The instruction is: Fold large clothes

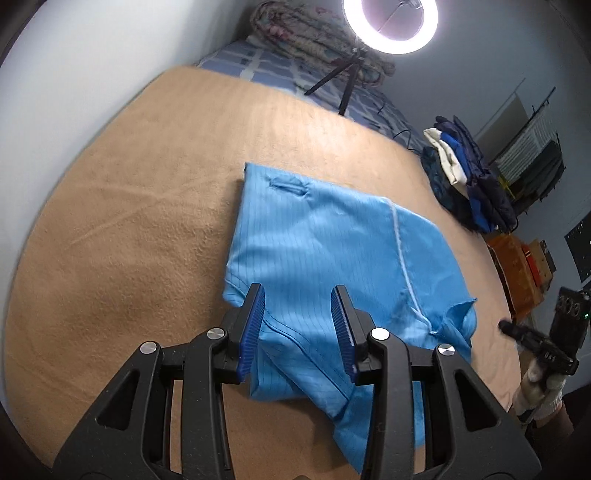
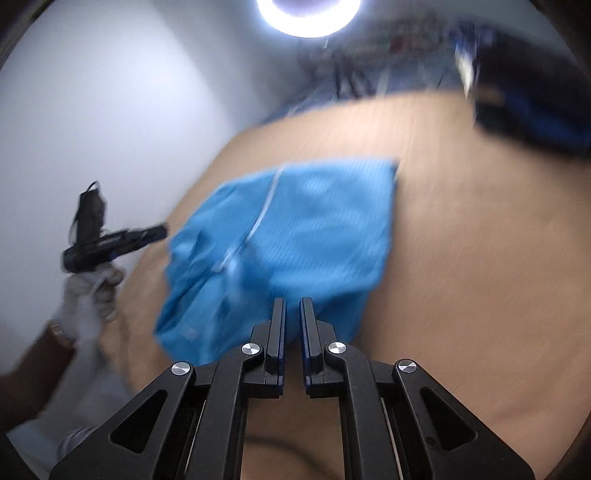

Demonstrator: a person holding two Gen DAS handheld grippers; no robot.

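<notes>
A light blue garment (image 1: 325,251) lies partly folded on a tan blanket (image 1: 129,240); a white zipper line runs down it. My left gripper (image 1: 298,295) is open above the garment's near edge, with cloth showing between its blue pads, not clamped. In the blurred right wrist view the garment (image 2: 295,236) lies ahead. My right gripper (image 2: 292,301) has its jaws nearly closed with a thin gap and nothing between them, just above the garment's near edge. The other gripper shows in each view: the right one (image 1: 535,339) and the left one (image 2: 110,240).
A ring light (image 1: 390,26) on a tripod stands at the far end of the bed. A pile of folded dark and white clothes (image 1: 465,177) sits at the right edge. A rolled quilt (image 1: 314,40) lies at the back. Orange boxes (image 1: 517,266) stand beyond the right side.
</notes>
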